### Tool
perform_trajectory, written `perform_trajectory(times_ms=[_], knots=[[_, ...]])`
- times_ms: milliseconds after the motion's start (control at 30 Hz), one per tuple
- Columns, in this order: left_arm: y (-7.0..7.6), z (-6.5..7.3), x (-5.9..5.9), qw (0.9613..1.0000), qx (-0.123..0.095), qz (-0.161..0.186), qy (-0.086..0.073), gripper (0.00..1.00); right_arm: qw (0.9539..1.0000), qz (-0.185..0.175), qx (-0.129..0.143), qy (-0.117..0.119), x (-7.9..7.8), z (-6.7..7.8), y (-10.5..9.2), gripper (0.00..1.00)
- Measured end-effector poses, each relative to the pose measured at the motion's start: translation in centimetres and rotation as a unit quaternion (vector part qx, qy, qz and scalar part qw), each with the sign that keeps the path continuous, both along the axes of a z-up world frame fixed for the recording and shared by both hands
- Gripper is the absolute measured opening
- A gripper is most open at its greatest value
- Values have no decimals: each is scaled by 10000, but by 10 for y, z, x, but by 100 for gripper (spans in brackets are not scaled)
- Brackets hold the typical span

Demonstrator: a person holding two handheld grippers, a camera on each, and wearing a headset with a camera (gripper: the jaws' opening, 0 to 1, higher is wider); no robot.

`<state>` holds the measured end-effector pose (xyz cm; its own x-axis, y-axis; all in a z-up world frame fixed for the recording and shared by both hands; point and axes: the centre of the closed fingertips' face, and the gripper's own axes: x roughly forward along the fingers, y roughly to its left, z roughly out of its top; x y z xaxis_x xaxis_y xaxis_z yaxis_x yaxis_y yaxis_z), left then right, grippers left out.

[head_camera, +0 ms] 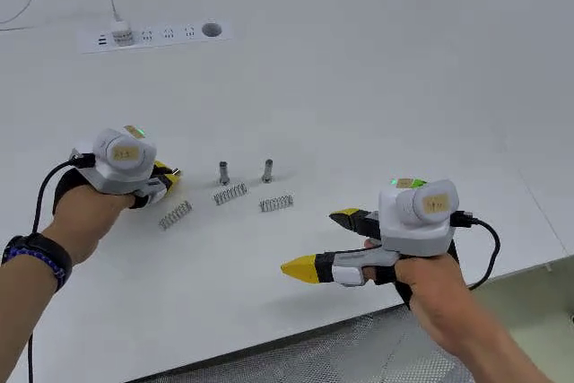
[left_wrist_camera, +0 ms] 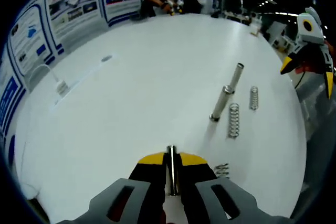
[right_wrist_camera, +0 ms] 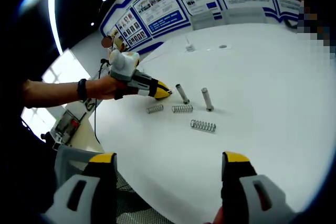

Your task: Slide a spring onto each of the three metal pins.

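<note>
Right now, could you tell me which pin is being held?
The pin clamped in the left gripper; the other two stand upright on the table.

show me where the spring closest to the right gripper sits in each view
Head view: spring just right of centre, below the right-hand upright pin.
Left gripper view: farthest spring, right of the far pin.
Right gripper view: nearest spring, centre, below the same pin.
Shared landmark: that pin.

Left gripper (left_wrist_camera: 171, 160): clamped on a metal pin (left_wrist_camera: 171, 178) between yellow tips.
Near pin (left_wrist_camera: 219, 103): stood on end on white table (left_wrist_camera: 131, 77).
Far pin (left_wrist_camera: 235, 76): stood just beyond.
Long spring (left_wrist_camera: 233, 120): lay beside near pin.
Short spring (left_wrist_camera: 254, 98): lay further right.
Third spring (left_wrist_camera: 222, 169): lay beside the jaws.
Right gripper (left_wrist_camera: 310, 74): at right edge, tips apart.
</note>
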<state>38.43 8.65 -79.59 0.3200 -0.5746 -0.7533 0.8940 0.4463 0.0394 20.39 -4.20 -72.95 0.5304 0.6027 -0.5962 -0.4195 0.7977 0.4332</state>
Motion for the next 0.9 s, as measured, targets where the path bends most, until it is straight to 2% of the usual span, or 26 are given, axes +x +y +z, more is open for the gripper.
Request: perform_trajectory(times_ms=[133,300,433,567,600,633,667,767,867,900], knots=[[-4,-1,1,10000,4,-17,-44,10,10000,9,-7,-5,0,1,0,83],[-4,2,1,9994,199,-180,-236,9,10000,-10,-24,-25,1,3,-2,83],[-2,3,0,9988,336,-267,-246,9,10000,-38,-24,-29,1,3,-4,83],[-1,3,0,9986,367,-306,-210,9,10000,-60,-12,-5,-1,0,-5,83],[0,4,-1,9984,420,-342,-164,9,10000,-54,-13,-2,-1,0,-4,83],[1,3,-3,9973,554,-441,-177,9,10000,-43,-15,2,-2,0,-4,83],[1,3,-4,9970,587,-472,-182,9,10000,-41,-17,3,-3,0,-3,83],[1,3,-4,9970,589,-491,-108,9,10000,-67,16,-6,-3,1,-3,83],[2,3,-6,9962,643,-558,156,11,10000,-65,1,4,-4,-1,-3,83],[2,2,-7,9958,662,-611,143,12,10000,-63,0,3,-4,-1,-3,83]])
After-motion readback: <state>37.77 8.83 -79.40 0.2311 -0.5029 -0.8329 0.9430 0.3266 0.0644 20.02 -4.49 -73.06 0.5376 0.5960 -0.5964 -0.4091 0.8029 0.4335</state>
